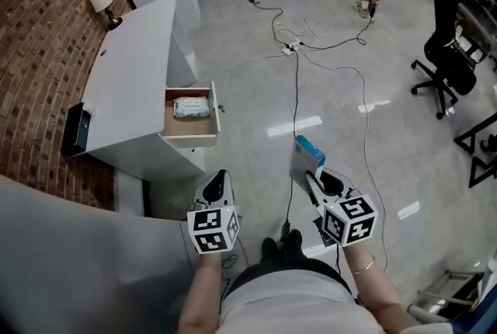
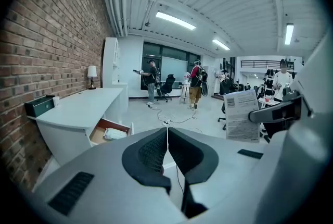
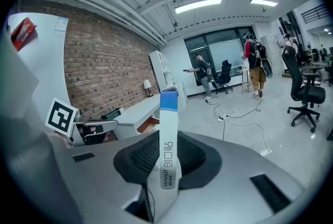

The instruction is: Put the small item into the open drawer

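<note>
The right gripper (image 3: 165,163) pinches the slim carton (image 3: 168,113), seemingly light, stiff yet crushable, across its flat faces; the left gripper (image 2: 167,139) has jaws closed, empty.

White desk (image 1: 128,84) sat around 10 o'clock along the brick wall (image 1: 39,53). Its drawer (image 1: 190,140) was pulled open with a white packet (image 1: 191,107) inside. Right gripper (image 1: 320,183), down at 5 o'clock, was clamped on a thin blue-topped box (image 1: 307,158). Left gripper (image 1: 215,186) hung near 7. Cables (image 1: 296,92) trailed off toward 12.
</note>
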